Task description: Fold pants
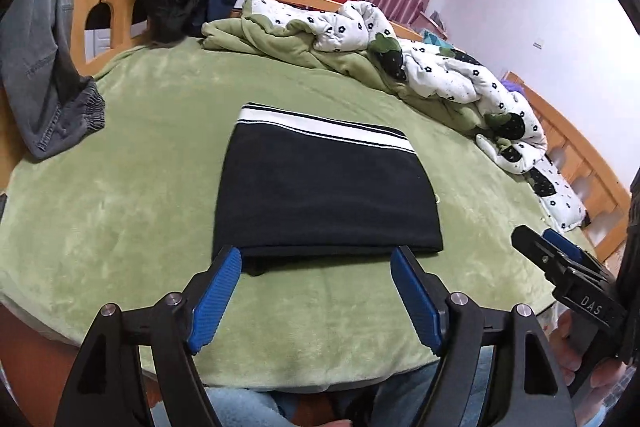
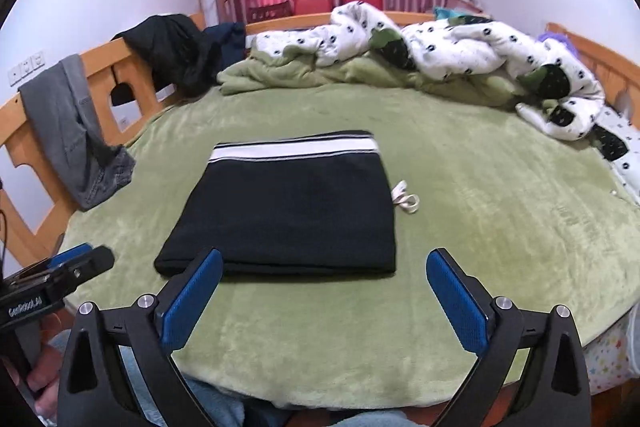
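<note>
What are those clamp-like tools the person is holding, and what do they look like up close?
Each is a hand-held gripper: the left hand-held gripper and the right hand-held gripper have black angular plastic arms joined by silver pivot bolts, ending in two fingers faced with ribbed blue pads. White lettering marks the body of each. No cables show. The person appears to wear light blue jeans.

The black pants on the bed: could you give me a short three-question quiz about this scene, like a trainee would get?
1. True or false: the black pants lie folded flat on the green blanket.
2. What does the left hand-held gripper hold? A) the pants B) nothing C) the quilt
3. What pokes out at the pants' right edge in the right wrist view?

Key
1. True.
2. B; the right hand-held gripper is open and empty too.
3. A white drawstring.
</note>
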Motion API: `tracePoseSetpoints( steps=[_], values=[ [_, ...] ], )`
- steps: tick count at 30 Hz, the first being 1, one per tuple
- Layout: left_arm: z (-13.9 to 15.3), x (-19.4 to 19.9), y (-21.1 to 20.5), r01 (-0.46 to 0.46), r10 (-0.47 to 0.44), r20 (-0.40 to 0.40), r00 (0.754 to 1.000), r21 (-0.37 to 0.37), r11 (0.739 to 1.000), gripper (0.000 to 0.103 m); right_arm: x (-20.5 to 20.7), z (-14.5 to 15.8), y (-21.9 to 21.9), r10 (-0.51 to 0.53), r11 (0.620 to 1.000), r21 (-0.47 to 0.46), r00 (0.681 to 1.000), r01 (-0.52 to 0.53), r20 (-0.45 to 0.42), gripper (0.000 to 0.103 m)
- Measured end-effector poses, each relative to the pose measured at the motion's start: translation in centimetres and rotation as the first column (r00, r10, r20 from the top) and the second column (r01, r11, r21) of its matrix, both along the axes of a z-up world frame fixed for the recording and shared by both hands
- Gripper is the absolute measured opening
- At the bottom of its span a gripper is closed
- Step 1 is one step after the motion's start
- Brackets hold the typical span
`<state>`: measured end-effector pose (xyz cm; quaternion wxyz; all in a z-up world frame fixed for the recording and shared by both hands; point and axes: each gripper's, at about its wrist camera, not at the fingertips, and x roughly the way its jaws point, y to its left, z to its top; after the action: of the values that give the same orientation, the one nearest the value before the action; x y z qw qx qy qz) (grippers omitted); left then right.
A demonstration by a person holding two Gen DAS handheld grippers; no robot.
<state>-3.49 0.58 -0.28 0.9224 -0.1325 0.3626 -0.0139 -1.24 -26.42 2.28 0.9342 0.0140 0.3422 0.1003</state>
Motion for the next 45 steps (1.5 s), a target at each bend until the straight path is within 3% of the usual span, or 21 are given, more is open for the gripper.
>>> tracePoseSetpoints(
  steps=[3,7,15,29,45],
  values=[
    [0.2,-0.4,-0.2,-0.030,0.029,0.020,0.999,0.041,0.999,0.076,0.1,-0.3,-0.2,-0.048,0.999,-0.015,0.999,0.048,-0.012,0.101],
    [0.3,-0.5,-0.4,-0.029,0.028,0.020,0.999,0.070,0.997,0.088,-0.2,-0.3,0.3,-0.047,0.998,-0.040,0.999,0.047,-0.004,0.101],
    [0.3,-0.6,-0.5,-0.053,0.051,0.022,0.998,0.091,0.994,0.088,-0.5,-0.2,0.6,-0.047,0.997,-0.060,0.999,0.048,0.010,0.101],
    [0.0,-0.6,0.8,-0.046,0.046,0.008,0.999,0.052,0.998,0.089,-0.7,-0.2,0.4,-0.056,0.997,-0.050,0.998,0.057,0.013,0.101],
    [0.5,-0.9,-0.4,-0.036,0.033,0.033,0.999,0.113,0.993,0.090,-0.6,-0.1,0.4,-0.048,0.998,-0.049,0.999,0.048,0.011,0.101]
  ],
)
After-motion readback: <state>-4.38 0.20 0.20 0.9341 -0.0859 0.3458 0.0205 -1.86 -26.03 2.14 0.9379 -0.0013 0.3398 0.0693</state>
